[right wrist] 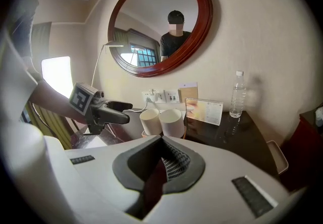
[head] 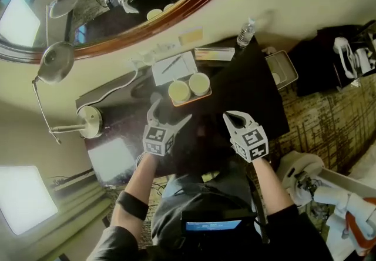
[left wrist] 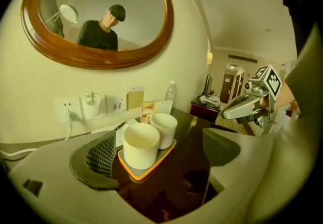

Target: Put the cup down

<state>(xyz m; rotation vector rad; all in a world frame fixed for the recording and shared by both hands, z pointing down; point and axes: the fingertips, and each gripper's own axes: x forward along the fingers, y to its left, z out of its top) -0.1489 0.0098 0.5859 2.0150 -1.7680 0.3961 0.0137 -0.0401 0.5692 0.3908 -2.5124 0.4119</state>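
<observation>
The dark desk (head: 249, 92) is sitting against the wall under the oval mirror (head: 194, 1). Most of its free surface is lying to the right of the tray and in front of it, running out to the front edge below the two grippers. Along the back edge, a notepad (head: 173, 67), a standing card (head: 214, 54) and a water bottle (head: 245, 33) are taking up the room by the wall. A desk lamp (head: 88, 121) is occupying the left end.

The orange-rimmed tray (head: 192, 101) is lying flat near the middle of the desk and carrying two white cups, standing upright and just beside each other. The near cup (head: 179, 90) is resting at the tray's corner closest to the left gripper, and the far cup (head: 199, 83) is standing beside it. From above, their insides are showing only pale, and I cannot tell whether anything is in them.

The left gripper (head: 170, 114) is hanging just short of the near cup (left wrist: 140, 145) with its jaws spread wide. The cup is standing ahead of the gap, clear of both pads, and nothing is being held. The right gripper (head: 234, 117) is hovering over bare desk to the right, well apart from the tray, its jaws pressed together on nothing.
</observation>
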